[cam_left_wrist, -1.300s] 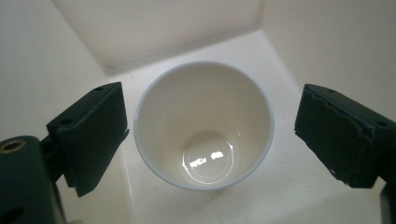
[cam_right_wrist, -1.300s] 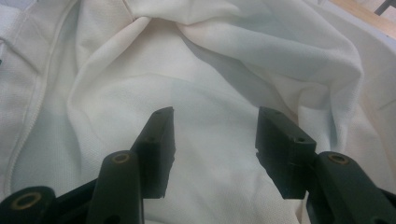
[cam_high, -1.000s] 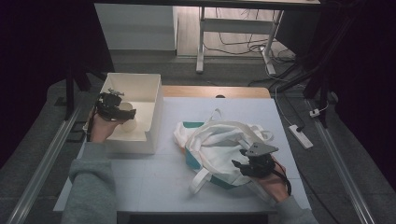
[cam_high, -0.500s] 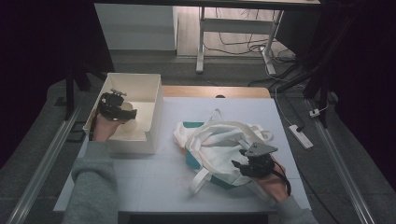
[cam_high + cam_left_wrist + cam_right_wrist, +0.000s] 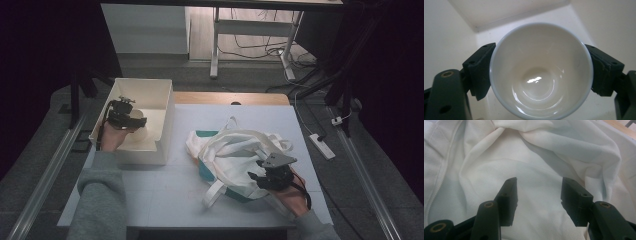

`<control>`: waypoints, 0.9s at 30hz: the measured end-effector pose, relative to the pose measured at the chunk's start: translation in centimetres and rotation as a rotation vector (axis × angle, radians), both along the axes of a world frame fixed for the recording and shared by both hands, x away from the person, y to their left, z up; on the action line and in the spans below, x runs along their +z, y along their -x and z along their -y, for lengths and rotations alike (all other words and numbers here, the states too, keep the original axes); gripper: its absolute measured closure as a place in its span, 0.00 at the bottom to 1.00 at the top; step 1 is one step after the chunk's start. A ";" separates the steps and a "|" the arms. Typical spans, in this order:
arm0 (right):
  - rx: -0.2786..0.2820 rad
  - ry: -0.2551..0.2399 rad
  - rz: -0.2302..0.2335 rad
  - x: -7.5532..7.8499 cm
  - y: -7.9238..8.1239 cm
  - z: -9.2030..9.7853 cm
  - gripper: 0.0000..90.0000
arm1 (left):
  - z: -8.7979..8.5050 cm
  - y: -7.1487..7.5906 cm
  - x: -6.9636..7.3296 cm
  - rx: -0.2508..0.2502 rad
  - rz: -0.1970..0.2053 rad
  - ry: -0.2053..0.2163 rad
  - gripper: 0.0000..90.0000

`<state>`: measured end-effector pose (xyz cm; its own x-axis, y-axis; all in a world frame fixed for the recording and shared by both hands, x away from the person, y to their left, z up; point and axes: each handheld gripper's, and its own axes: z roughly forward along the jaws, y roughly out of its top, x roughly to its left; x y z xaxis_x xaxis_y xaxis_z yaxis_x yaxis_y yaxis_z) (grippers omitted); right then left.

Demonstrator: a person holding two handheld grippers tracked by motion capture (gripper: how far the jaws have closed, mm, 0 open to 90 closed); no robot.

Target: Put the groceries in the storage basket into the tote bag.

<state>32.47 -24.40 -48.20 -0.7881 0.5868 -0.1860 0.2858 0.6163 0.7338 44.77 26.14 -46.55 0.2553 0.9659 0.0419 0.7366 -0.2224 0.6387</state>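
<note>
A white cup (image 5: 541, 75) stands mouth-up on the floor of a white box (image 5: 167, 125) at the table's left. My left gripper (image 5: 541, 50) reaches down into the box, and its jaws have just been closing. Both pads now touch the outside of the cup's rim, one on each side. In the high view the left gripper (image 5: 135, 120) sits over the box's inside. My right gripper (image 5: 539, 190) rests open over a crumpled white cloth bag with teal trim (image 5: 230, 150), with only fabric below the gap. It lies at the bag's near right edge (image 5: 260, 176).
The bag's loose straps (image 5: 215, 192) trail toward the table's front. The white tabletop (image 5: 165, 195) has free room at front left. A wooden strip (image 5: 230, 97) runs along the far edge. A power strip (image 5: 321, 146) lies on the floor to the right.
The left hand has shifted only slightly inside the box. The right hand and the bag have not moved.
</note>
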 end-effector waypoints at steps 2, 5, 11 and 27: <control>0.001 0.000 0.000 0.0 0.0 0.0 0.53 | 0.2 0.1 0.2 -0.008 0.002 -0.005 0.21; 0.000 0.000 0.001 0.0 0.0 0.0 0.53 | 0.6 0.3 0.7 -0.019 0.026 -0.007 0.21; 0.002 0.000 0.003 0.1 0.0 0.0 0.53 | 1.0 0.9 1.6 -0.042 0.067 0.012 0.21; 0.002 -0.001 0.010 0.2 0.1 0.1 0.53 | 0.8 2.5 3.9 -0.105 0.173 0.168 0.21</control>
